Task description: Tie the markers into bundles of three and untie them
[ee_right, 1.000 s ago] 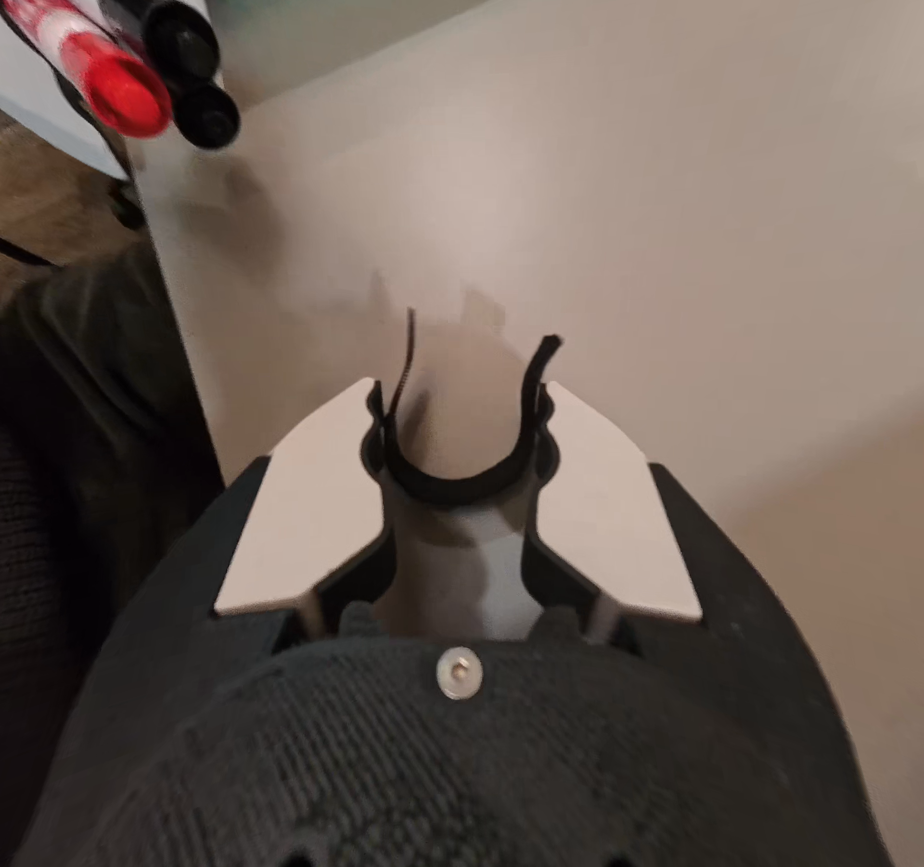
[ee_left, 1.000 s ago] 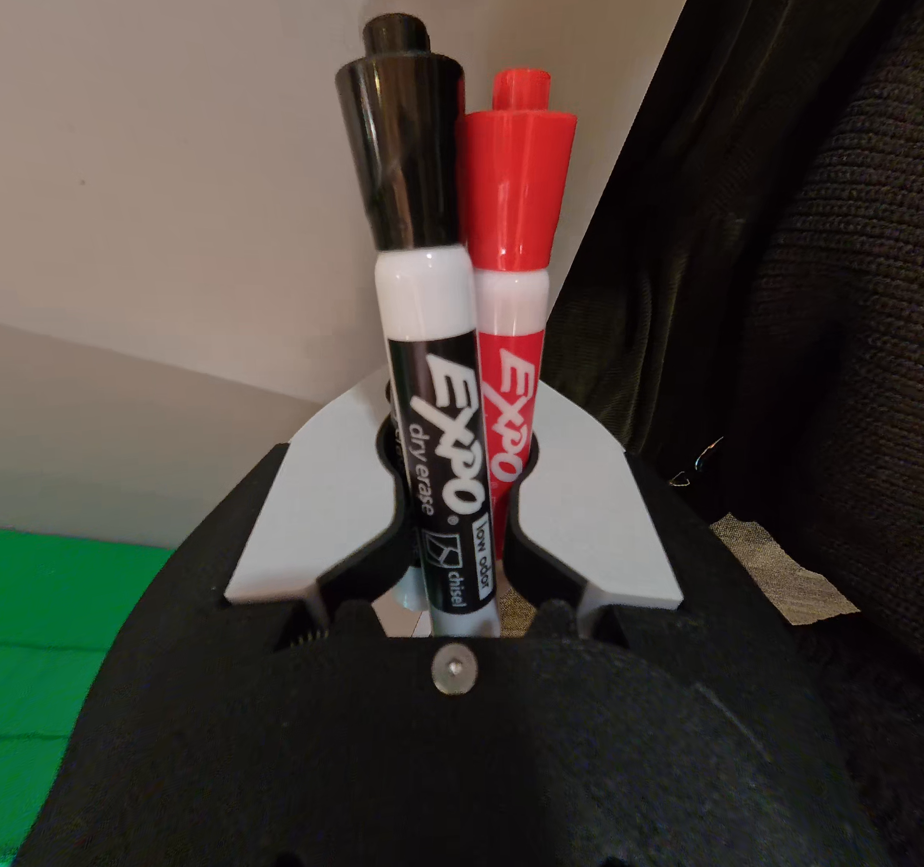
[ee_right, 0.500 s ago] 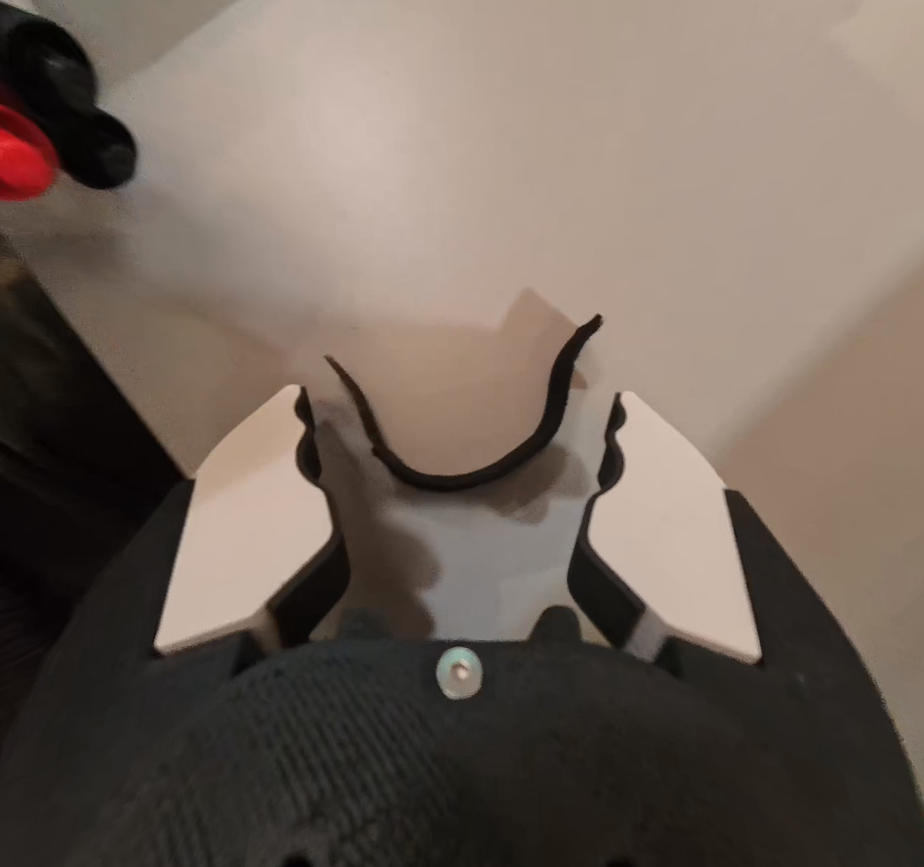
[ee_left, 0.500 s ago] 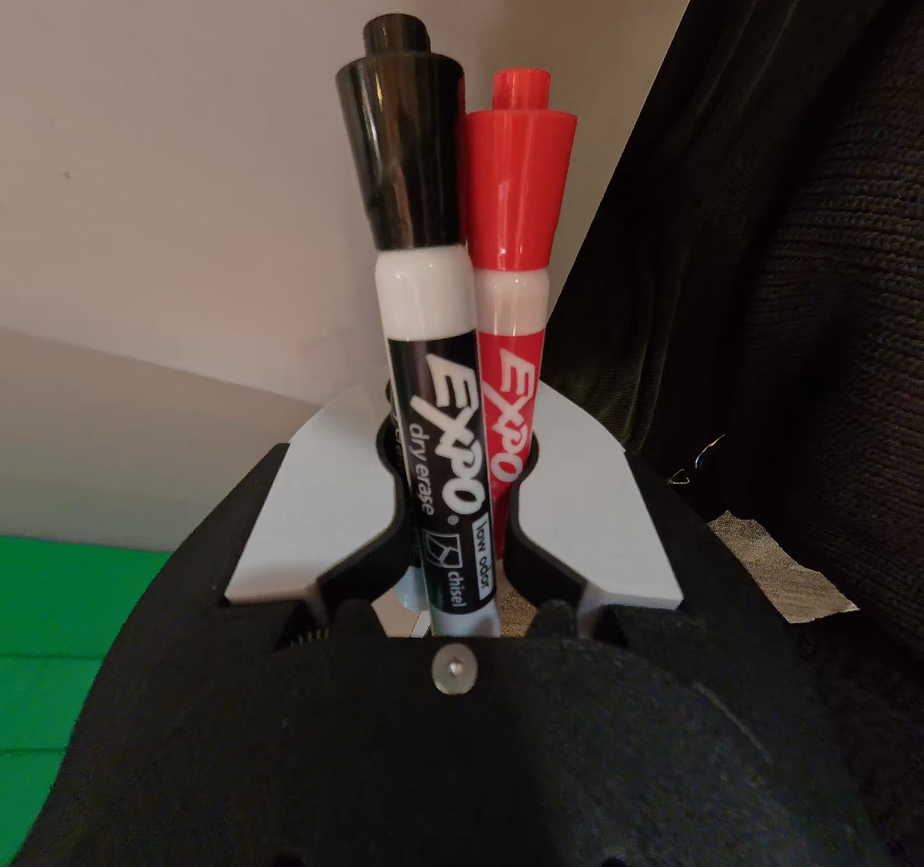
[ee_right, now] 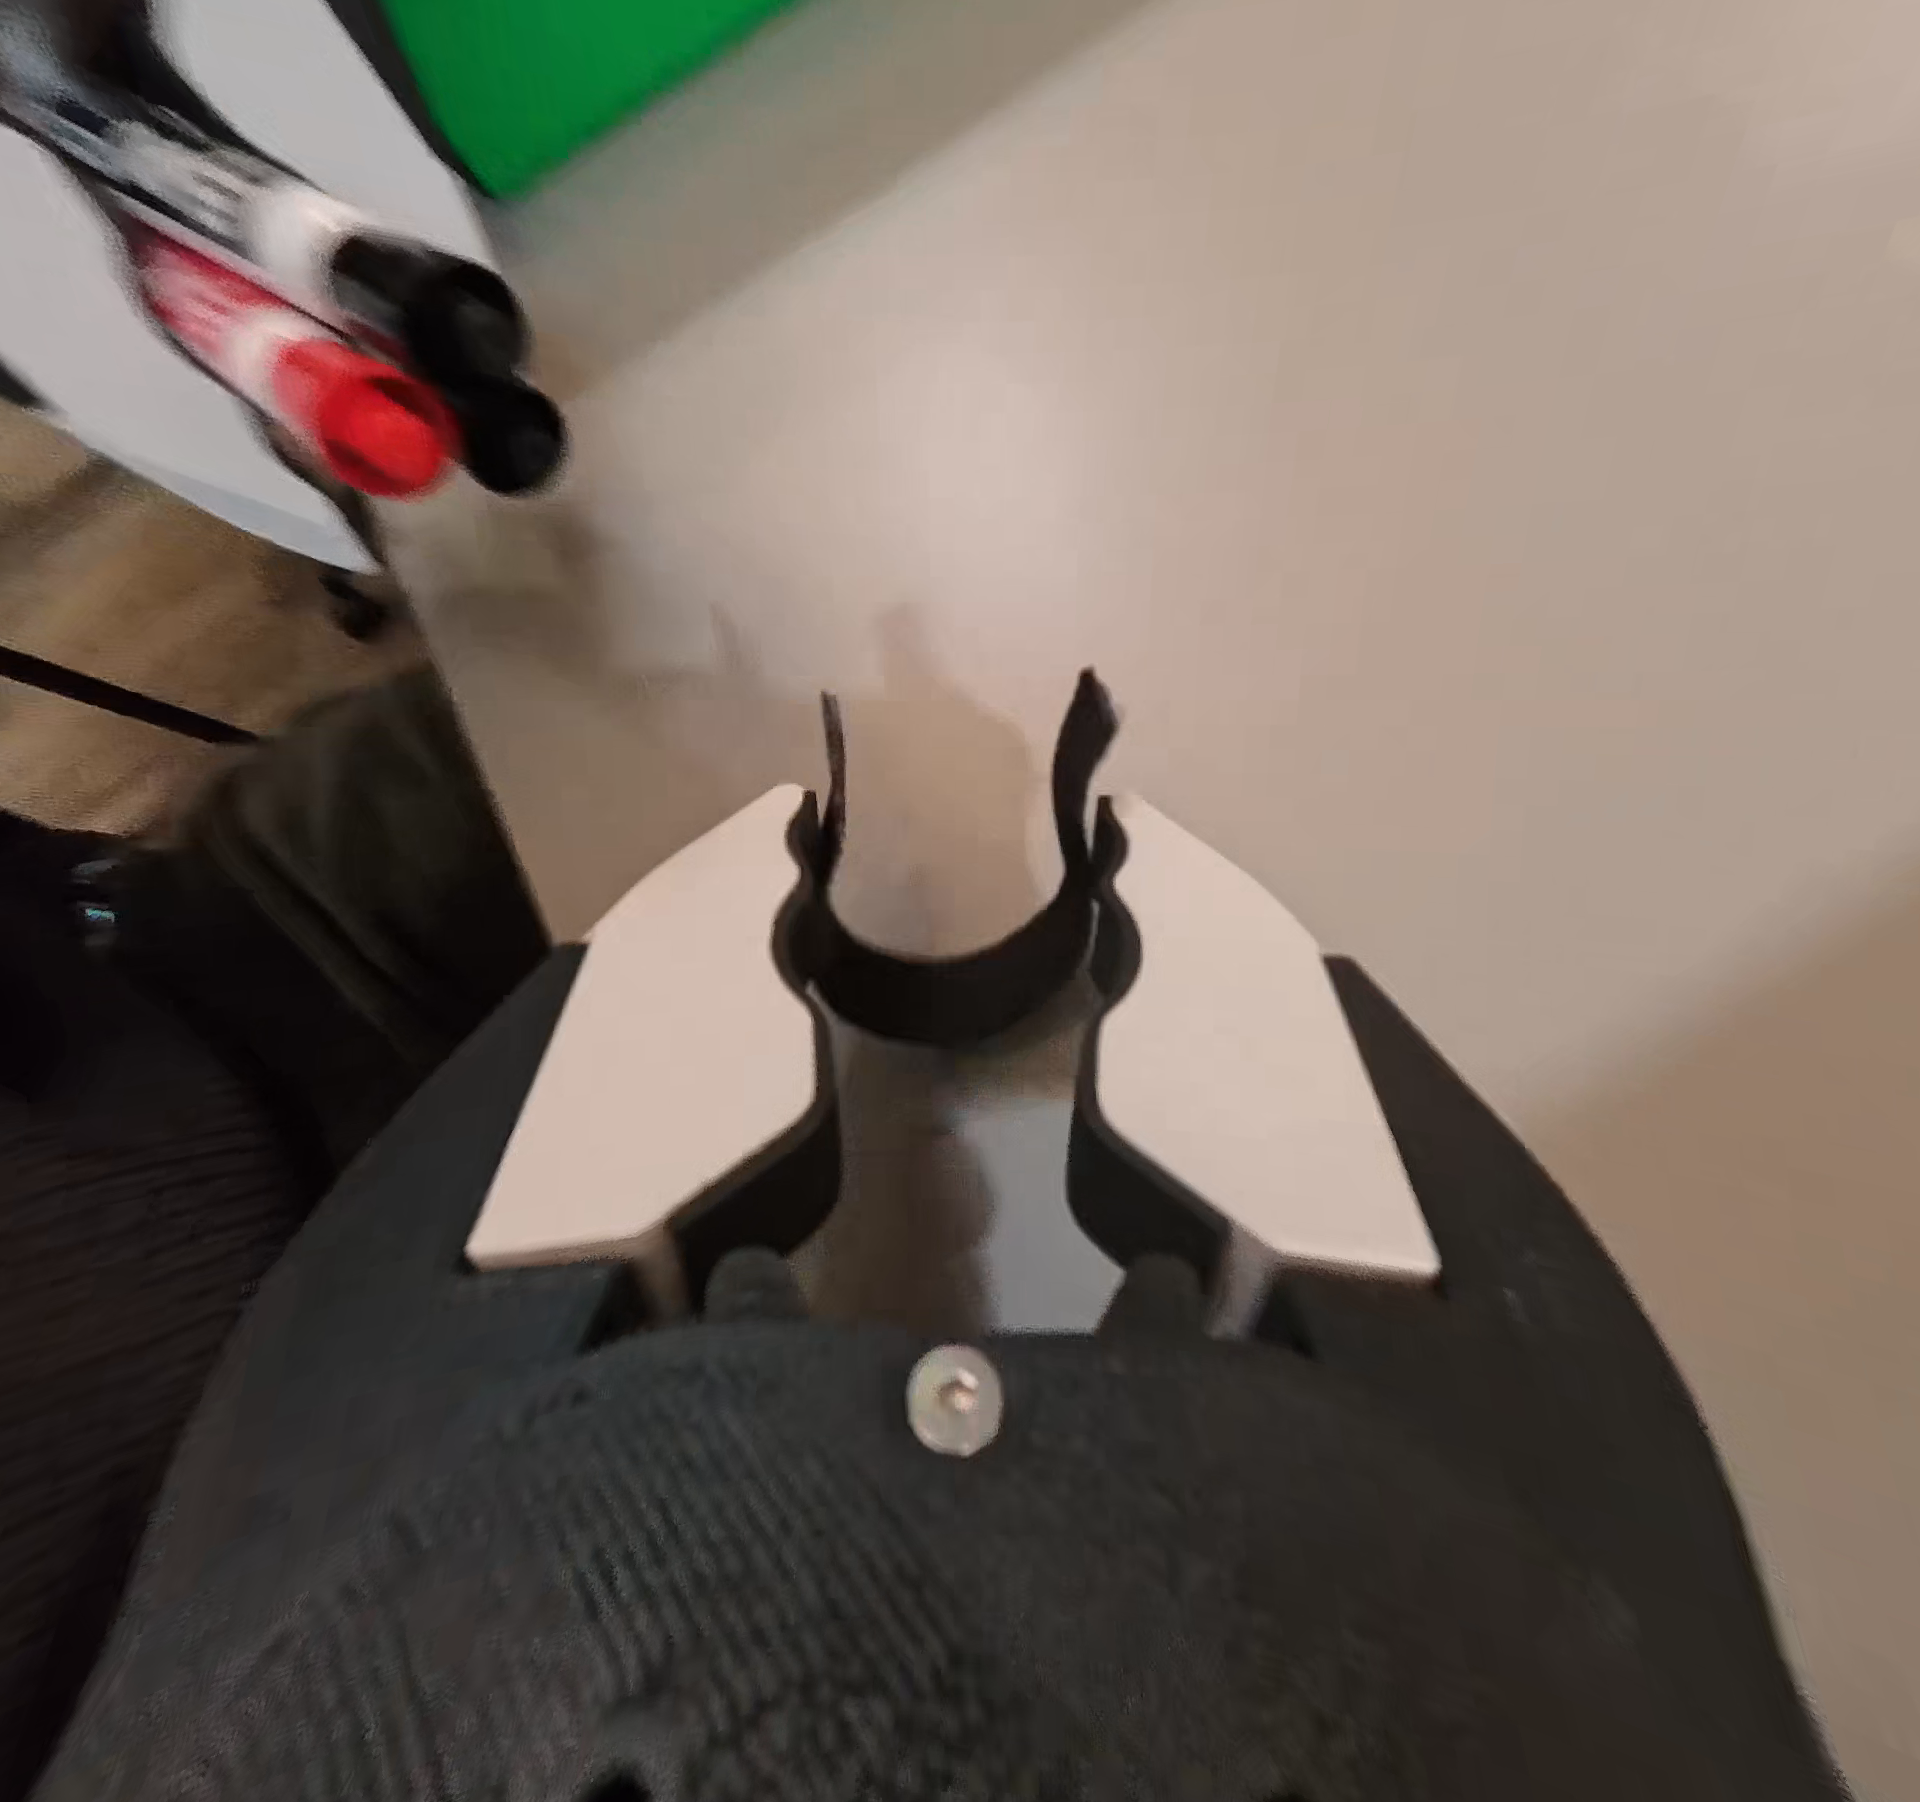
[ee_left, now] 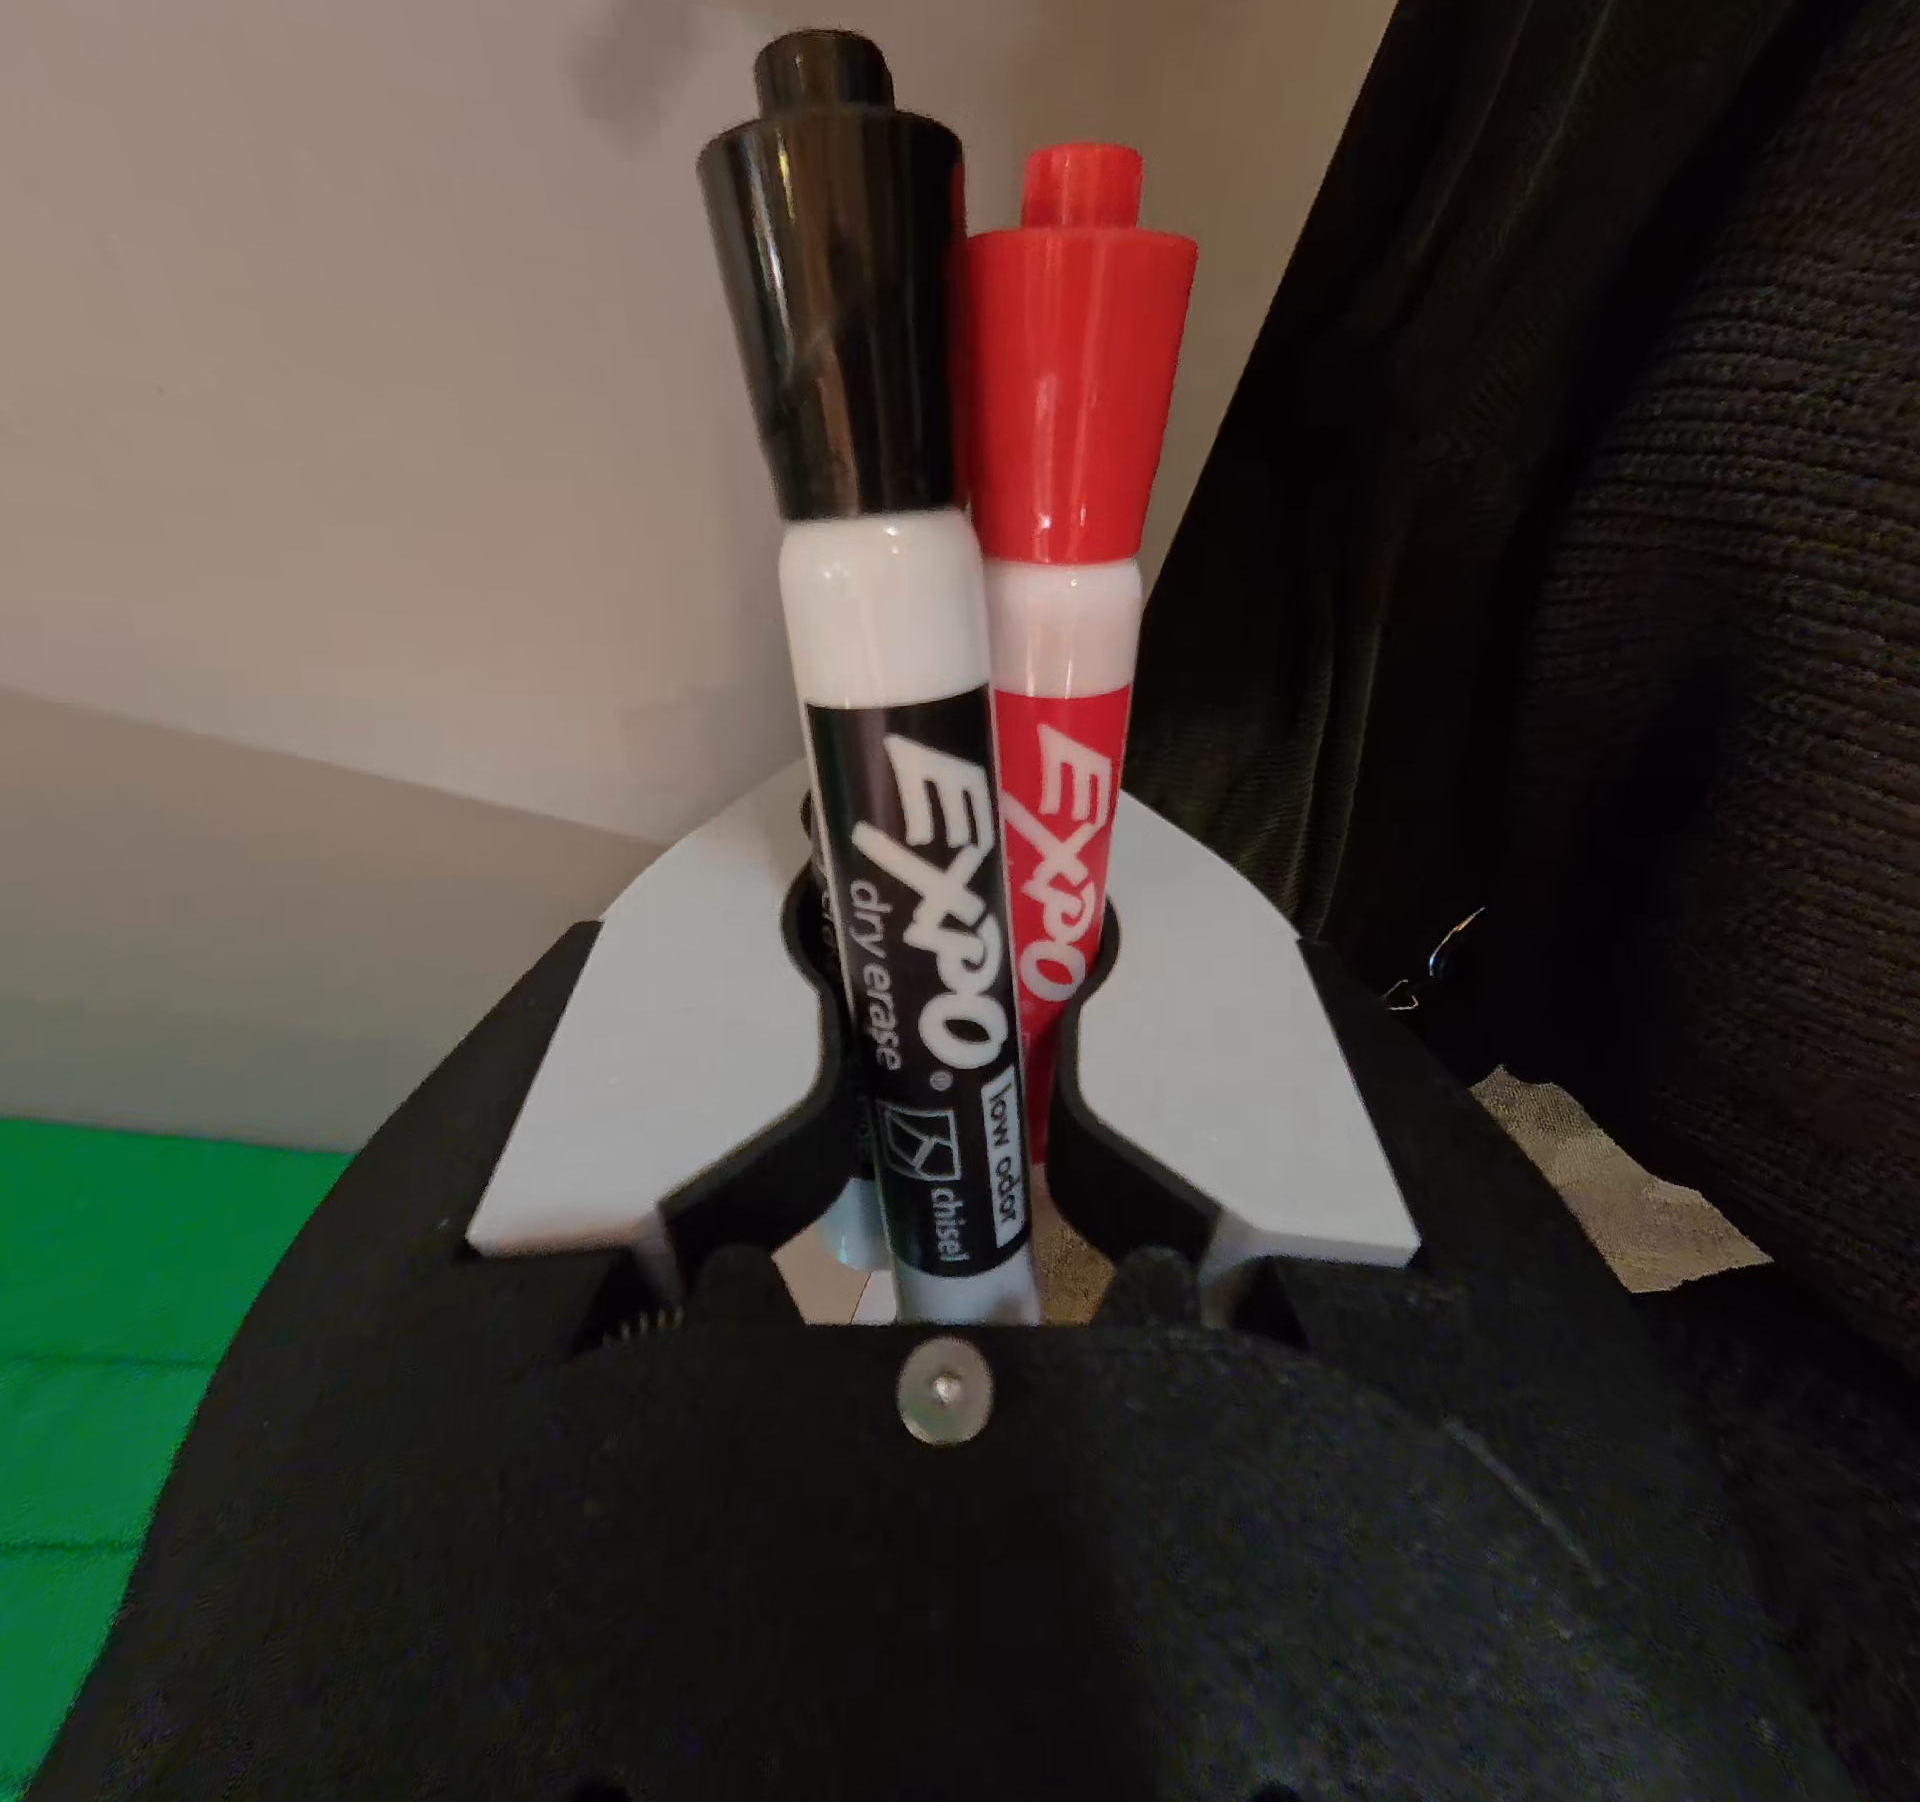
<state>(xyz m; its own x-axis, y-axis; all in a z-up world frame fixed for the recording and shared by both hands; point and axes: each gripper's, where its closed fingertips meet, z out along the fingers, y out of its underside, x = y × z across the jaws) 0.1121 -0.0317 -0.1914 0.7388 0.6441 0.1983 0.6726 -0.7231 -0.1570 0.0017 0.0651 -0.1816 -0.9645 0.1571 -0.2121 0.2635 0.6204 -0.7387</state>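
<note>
My left gripper is shut on a bundle of dry-erase markers that point forward past the fingertips. A black-capped marker is in front on the left and a red-capped marker is beside it on the right. Another marker is partly hidden behind them. My right gripper is shut on a thin black band, bent into a U between the jaws with both ends sticking up. In the blurred right wrist view the markers' red cap and black caps show at the upper left, apart from the band.
Dark knitted fabric fills the right of the left wrist view, with a strip of tape on it. A green surface lies at the lower left, also at the top of the right wrist view. A beige surface is behind the band. One gripper's finger ends stand about 15 cm off the other's.
The right jaws stood wider half a second ago and have narrowed, bending the band into a tighter U. The right view swung, bringing the markers back in at upper left. The left gripper barely moved.
</note>
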